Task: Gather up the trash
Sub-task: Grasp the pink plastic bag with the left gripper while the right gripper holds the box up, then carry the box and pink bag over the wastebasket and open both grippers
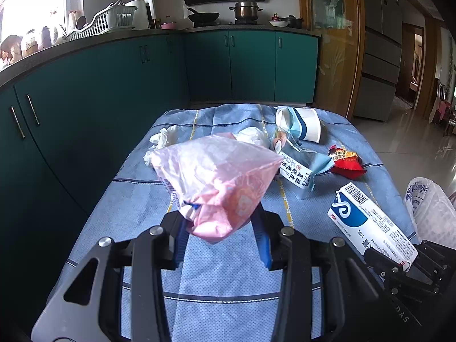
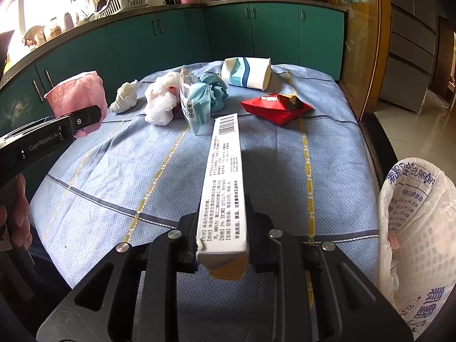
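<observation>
My left gripper (image 1: 222,222) is shut on a crumpled pink plastic wrapper (image 1: 216,176), held above the blue checked tablecloth (image 1: 136,199). My right gripper (image 2: 222,213) is shut on the near end of a long white carton (image 2: 223,176) with a barcode, which sticks out forward over the table; the same white carton (image 1: 370,219) shows at the right of the left wrist view. In the right wrist view the pink wrapper (image 2: 77,97) and left gripper (image 2: 82,119) appear at the left. A white printed plastic bag (image 2: 413,228) hangs at the table's right edge.
On the far half of the table lie white tissue wads (image 2: 125,97), a white plastic bag (image 2: 159,102), a light-blue snack packet (image 2: 196,108), a tipped paper cup (image 2: 248,72) and a red wrapper (image 2: 276,107). Teal cabinets (image 1: 85,114) stand behind and left. A person's hand (image 2: 20,213) shows lower left.
</observation>
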The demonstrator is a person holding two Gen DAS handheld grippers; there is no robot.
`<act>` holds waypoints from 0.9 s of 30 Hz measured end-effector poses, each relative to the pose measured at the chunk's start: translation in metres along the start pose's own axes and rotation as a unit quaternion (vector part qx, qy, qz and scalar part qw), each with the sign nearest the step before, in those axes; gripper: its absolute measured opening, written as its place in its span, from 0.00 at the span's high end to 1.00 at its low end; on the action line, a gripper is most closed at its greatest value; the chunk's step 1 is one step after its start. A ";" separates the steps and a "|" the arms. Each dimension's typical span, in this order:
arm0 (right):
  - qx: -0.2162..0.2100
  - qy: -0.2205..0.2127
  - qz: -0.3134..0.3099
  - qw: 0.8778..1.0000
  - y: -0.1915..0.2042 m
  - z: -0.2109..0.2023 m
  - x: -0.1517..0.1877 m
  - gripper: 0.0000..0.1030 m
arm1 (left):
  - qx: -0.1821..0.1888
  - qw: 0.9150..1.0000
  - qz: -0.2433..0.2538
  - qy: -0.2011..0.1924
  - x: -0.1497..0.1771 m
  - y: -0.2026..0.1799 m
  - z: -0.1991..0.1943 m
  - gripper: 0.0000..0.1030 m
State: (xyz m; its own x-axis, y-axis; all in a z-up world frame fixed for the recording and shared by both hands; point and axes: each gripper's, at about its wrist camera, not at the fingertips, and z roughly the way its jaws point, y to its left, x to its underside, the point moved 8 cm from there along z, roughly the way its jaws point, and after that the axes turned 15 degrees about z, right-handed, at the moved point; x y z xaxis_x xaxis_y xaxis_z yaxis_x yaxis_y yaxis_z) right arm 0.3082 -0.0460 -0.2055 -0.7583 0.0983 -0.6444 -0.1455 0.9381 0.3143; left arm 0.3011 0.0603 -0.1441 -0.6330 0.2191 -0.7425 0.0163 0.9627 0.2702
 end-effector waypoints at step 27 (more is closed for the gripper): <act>0.015 -0.075 0.044 0.996 -0.054 -0.065 -0.018 0.75 | 0.033 0.998 0.018 -0.040 -0.014 -0.031 -0.020 0.61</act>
State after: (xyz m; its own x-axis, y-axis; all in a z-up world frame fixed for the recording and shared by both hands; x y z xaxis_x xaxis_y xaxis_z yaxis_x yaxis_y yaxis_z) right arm 0.2888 -0.1204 -0.1657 -0.6632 0.2270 -0.7132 -0.0615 0.9331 0.3543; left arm 0.2940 0.0246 -0.1304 -0.5665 0.2638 -0.7807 0.0904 0.9615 0.2594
